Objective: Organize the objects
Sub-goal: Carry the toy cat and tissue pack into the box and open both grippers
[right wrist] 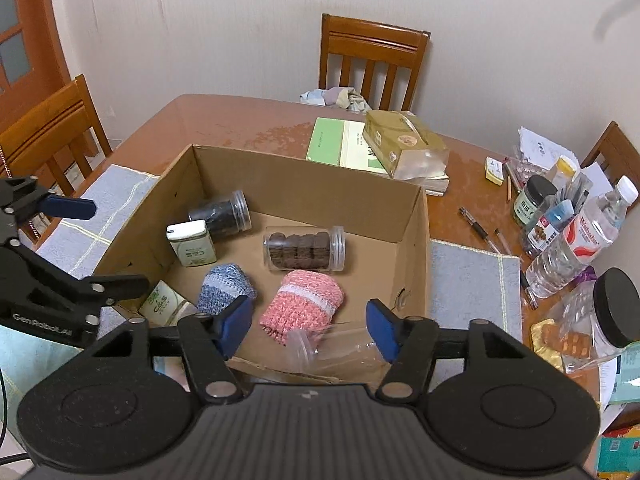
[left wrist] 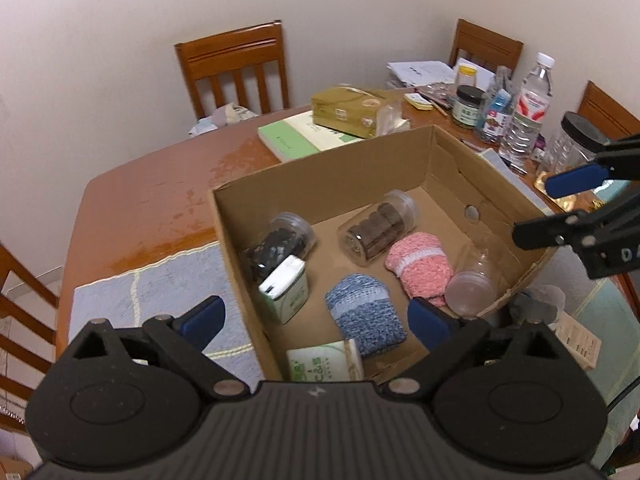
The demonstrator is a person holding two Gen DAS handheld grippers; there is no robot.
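- Left gripper (left wrist: 316,322) hangs over the near left of the box (left wrist: 320,168), jaws wide apart, holding nothing.
- Right gripper (right wrist: 310,326) hangs over the near right corner, jaws also spread and bare.
- In the box: pink roll (right wrist: 302,306), blue roll (right wrist: 226,288), biscuit jar (right wrist: 304,249), dark jar (right wrist: 222,213), two tins, and an empty jar (right wrist: 336,350) at the near wall.

Wooden chairs (right wrist: 374,60) ring table (right wrist: 224,120); cream wall (right wrist: 240,20).

Inside the cardboard box (right wrist: 416,248), the pink knitted roll (right wrist: 302,304) lies just beside the cookie jar (right wrist: 304,249), right of the blue knitted roll (right wrist: 224,286).
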